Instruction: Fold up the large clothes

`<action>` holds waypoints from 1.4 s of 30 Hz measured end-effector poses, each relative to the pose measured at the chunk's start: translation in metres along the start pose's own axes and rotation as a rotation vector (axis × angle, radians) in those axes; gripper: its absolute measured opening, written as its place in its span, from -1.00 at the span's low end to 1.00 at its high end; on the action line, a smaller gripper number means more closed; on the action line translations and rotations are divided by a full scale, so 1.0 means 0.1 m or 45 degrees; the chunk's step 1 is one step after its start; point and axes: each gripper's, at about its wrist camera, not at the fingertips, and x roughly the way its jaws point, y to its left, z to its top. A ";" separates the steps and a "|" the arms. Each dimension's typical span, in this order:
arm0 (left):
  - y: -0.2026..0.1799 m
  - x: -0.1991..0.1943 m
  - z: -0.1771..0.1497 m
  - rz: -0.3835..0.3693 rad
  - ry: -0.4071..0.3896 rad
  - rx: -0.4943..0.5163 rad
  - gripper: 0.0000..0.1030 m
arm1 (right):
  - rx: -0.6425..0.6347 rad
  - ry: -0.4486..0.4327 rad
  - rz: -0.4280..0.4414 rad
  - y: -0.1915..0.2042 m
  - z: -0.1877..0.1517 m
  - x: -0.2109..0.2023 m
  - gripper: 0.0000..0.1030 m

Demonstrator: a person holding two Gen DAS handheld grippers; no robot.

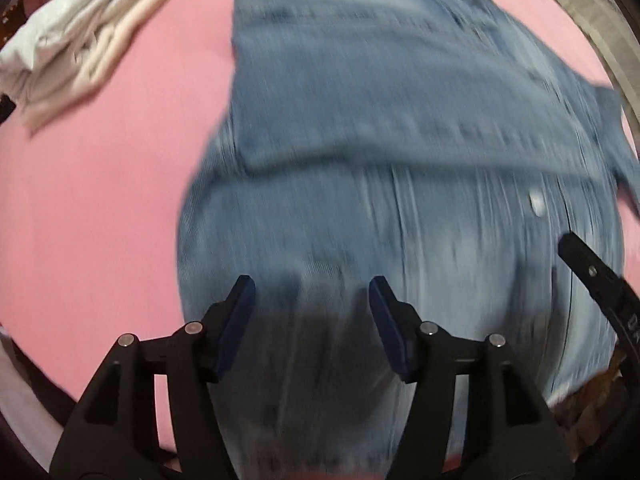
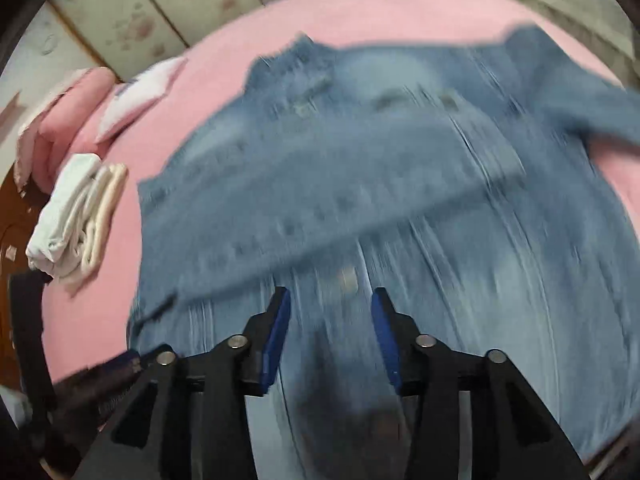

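**Denim laid flat, both grippers free above it**

Denim fills both wrist views: a blue denim jacket [image 1: 400,140] spread on the pink bedsheet [image 1: 100,200], one sleeve already crossed over the body as a broad band. Left gripper [image 1: 312,312] hangs over the jacket's near end, jaws parted, nothing between the blue pads, only cloth lying below them. Right gripper [image 2: 330,320] shows the same: jaws apart, empty, tilted down toward the fabric. Heavy blur across both views, so seams and buttons are hard to read.

Here is what matters for the next fold. The jacket lies straight ahead of both grippers, its long axis running away from them, collar end far, hem end near. The hem sits closest, right under the fingertips, with neither hand clearly nearer. My read: a lengthwise fold, hem carried toward collar, looks like the step in hand. Off to the left, folded white clothes [image 2: 76,216] wait well apart from the jacket.
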 end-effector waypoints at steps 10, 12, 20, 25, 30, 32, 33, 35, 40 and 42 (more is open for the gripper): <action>-0.62 -0.18 -0.45 -0.034 0.043 0.057 0.09 | 0.277 0.067 -0.034 -0.78 -0.65 -0.25 0.51; -0.76 -0.23 -0.45 -0.049 0.052 0.053 0.09 | 0.307 0.029 -0.066 -0.97 -0.64 -0.24 0.51; -1.67 -0.43 -0.45 -0.035 0.089 0.054 0.10 | 0.521 0.018 -0.081 -2.07 -0.46 -0.43 0.53; -2.60 -0.54 -0.46 -0.030 0.058 0.109 0.10 | 0.594 -0.010 -0.094 -2.88 -0.25 -0.57 0.64; -3.57 -0.67 -0.36 -0.075 0.023 0.168 0.11 | 0.661 -0.030 -0.082 -3.71 0.10 -0.72 0.65; -3.84 -0.70 -0.31 -0.092 0.015 0.174 0.12 | 0.692 -0.038 -0.055 -4.02 0.27 -0.76 0.65; -3.98 -0.72 -0.30 -0.096 0.013 0.179 0.12 | 0.710 -0.046 -0.042 -4.19 0.36 -0.77 0.65; -4.25 -0.76 -0.26 -0.104 0.000 0.191 0.12 | 0.742 -0.061 -0.025 -4.49 0.53 -0.77 0.65; -4.65 -0.74 -0.22 -0.107 0.005 0.194 0.15 | 0.772 -0.089 0.033 -5.15 1.01 -0.72 0.65; -4.74 -0.68 -0.20 -0.092 0.031 0.200 0.16 | 0.810 -0.121 0.055 -5.36 1.16 -0.70 0.65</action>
